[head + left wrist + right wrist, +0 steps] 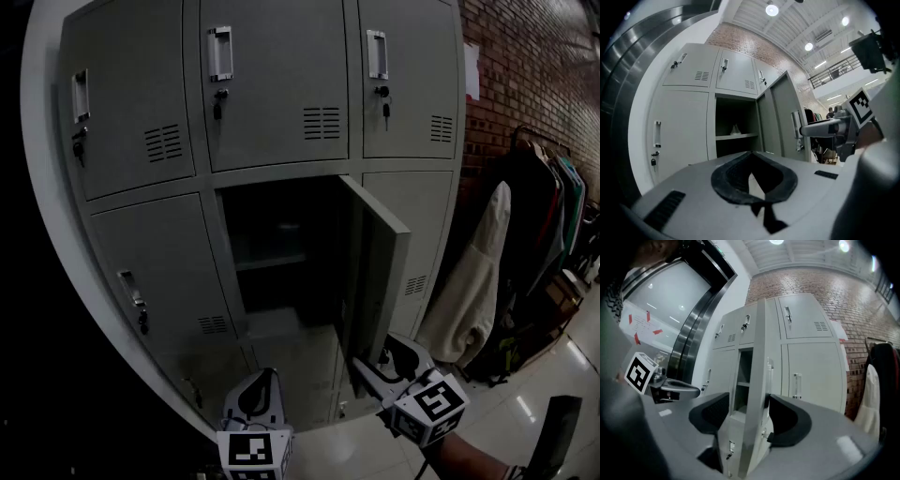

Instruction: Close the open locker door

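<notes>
Open grey locker door [377, 267], in the bank of lockers [272, 84], stands edge-on between the right gripper's [746, 417] wide-apart jaws. The left gripper [754, 180], jaws together and empty, sits to the door's left.

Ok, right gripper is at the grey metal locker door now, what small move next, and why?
Probably sweep the right gripper toward the dark open compartment, pushing the grey metal locker door shut. The gripper's jaws stand wide apart, straddling the door's free edge, so the outer jaw can likely push it.
</notes>
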`<state>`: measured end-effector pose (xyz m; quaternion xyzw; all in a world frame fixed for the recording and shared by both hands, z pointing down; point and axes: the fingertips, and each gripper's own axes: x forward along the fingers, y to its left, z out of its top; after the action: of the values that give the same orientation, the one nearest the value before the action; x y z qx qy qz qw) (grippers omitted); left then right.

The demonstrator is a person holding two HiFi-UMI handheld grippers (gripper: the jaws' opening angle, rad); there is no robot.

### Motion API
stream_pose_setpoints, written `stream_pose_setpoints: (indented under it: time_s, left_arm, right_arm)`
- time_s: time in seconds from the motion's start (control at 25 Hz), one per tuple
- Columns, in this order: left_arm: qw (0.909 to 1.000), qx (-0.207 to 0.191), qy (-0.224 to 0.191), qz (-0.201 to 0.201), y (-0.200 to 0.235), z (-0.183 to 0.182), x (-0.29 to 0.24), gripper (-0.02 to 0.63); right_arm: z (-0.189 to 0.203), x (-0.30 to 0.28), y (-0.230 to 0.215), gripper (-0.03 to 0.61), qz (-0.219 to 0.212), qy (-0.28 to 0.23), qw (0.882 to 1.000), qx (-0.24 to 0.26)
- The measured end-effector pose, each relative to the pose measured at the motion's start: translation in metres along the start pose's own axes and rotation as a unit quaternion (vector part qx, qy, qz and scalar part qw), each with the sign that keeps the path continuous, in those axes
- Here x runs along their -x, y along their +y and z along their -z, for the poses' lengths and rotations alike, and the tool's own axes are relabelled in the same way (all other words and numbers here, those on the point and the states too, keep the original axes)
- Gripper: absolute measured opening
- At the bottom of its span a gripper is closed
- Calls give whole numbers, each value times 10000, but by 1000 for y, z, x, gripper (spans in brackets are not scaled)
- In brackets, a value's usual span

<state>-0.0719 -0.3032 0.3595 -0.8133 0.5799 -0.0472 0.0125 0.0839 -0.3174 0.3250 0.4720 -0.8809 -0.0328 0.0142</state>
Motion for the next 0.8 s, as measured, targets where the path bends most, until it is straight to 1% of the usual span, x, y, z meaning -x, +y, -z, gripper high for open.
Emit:
stream_pose_setpoints:
  time_s: [0.12, 0.24, 0.32, 0.56, 0.8]
  left_arm:
    - [10000, -11, 8, -12, 5, 3, 1, 3]
    - [10000, 31, 26, -18, 13, 7, 0, 3]
    - [9999, 71, 59, -50, 22, 11, 1, 3]
    - [9997, 102, 90, -214, 66, 14, -1, 3]
    - [9995, 148, 62, -272, 115, 12, -15, 3]
  right_arm:
    - [-1, -8, 15, 230, -114, -14, 9999, 66]
    - [-3, -22, 28, 177, -179, -32, 9997, 161]
    - [-3, -33, 38, 153, -232, -11, 9996, 177]
    - [-2, -79, 67, 161, -428, 64, 9989, 204]
    - [-2, -135, 91, 133, -509, 82, 9985, 207]
